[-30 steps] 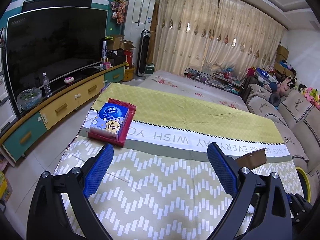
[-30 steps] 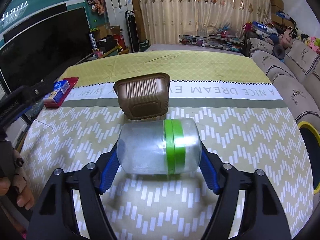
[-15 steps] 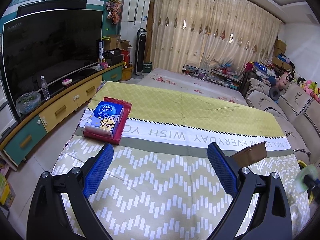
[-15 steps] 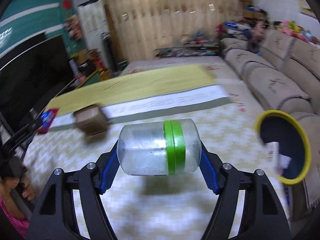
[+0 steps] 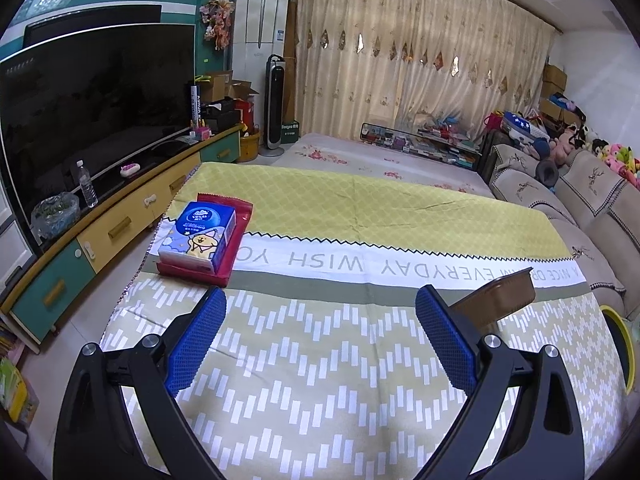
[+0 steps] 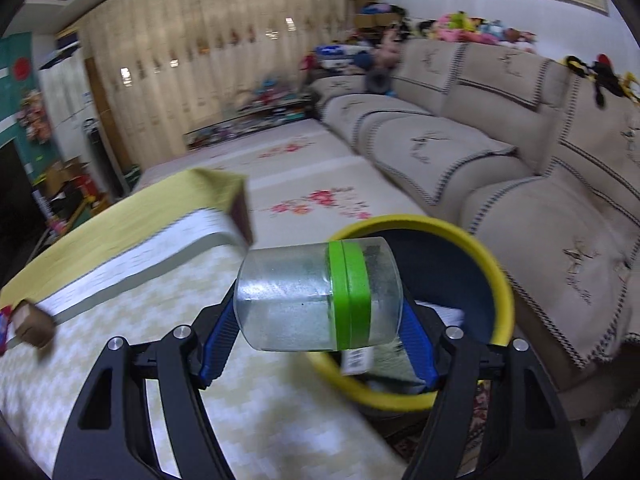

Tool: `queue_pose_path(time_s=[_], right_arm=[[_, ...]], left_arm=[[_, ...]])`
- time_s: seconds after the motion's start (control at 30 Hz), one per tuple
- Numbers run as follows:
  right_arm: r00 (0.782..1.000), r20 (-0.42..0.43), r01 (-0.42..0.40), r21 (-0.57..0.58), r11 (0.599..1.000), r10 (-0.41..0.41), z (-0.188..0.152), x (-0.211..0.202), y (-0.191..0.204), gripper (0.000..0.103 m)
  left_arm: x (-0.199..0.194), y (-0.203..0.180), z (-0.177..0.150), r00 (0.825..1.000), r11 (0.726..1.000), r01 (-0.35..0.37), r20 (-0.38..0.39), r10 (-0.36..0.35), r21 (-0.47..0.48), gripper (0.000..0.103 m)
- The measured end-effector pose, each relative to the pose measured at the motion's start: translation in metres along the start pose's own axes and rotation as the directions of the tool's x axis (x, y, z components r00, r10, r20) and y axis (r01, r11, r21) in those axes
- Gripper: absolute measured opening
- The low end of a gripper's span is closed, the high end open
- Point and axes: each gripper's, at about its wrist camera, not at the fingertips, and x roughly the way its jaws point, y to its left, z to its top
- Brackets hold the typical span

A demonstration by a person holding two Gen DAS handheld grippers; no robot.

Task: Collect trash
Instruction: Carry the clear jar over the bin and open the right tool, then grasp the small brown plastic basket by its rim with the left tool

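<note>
- Table, draped in a yellow-and-white patterned cloth (image 5: 320,380) with printed lettering.
- Bin, yellow rim (image 6: 502,280), dark interior holding papers; stands at the table's edge beside the sofa.
- Tissue pack, blue (image 5: 198,236), on a red packet at the cloth's left edge.
- Brown plastic tray (image 5: 500,300), tilted, partly behind the left gripper's right finger.
- Clear jar with green band (image 6: 320,296), lying sideways, clamped end to end in the right gripper (image 6: 316,336), in front of the bin's mouth.
- Left gripper (image 5: 320,340): spread wide, holding nothing.

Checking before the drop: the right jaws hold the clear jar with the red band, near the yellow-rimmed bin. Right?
Not quite: the band is green, not red. The right wrist view shows the clear jar clamped sideways between the right gripper jaws, near the yellow-rimmed bin.
</note>
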Motion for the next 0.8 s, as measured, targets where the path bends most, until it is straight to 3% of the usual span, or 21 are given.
queue_pose_path(time_s=[0.2,0.37,0.6,0.7,0.8], right_arm=[[0.996,-0.015,0.084,0.018,0.996,-0.084,0.001,0.025,-0.015,0.068],[0.992,0.026,0.121,0.023,0.992,-0.121,0.002,0.02,-0.014,0.078],[0.998,0.043,0.044,-0.013,0.999,-0.043,-0.01,0.007,0.003,0.081],[0.994,0.098,0.06,-0.032,0.998,-0.057,-0.011,-0.002,0.011,0.082],[0.993,0.106,0.063,-0.053,0.997,-0.057,-0.011,-0.003,0.015,0.082]], left_arm=[[0.005,-0.003,-0.001,1.0,1.0,0.004,-0.013,-0.004,0.015,0.094],[0.007,-0.006,-0.002,1.0,1.0,0.01,-0.023,-0.01,0.023,0.094],[0.004,-0.015,-0.004,0.999,0.998,0.037,-0.022,-0.036,0.047,0.094],[-0.001,-0.028,-0.007,0.995,0.993,0.094,-0.032,-0.092,0.069,0.095],[-0.002,-0.051,-0.013,0.994,0.985,0.104,-0.045,-0.098,0.14,0.098]])
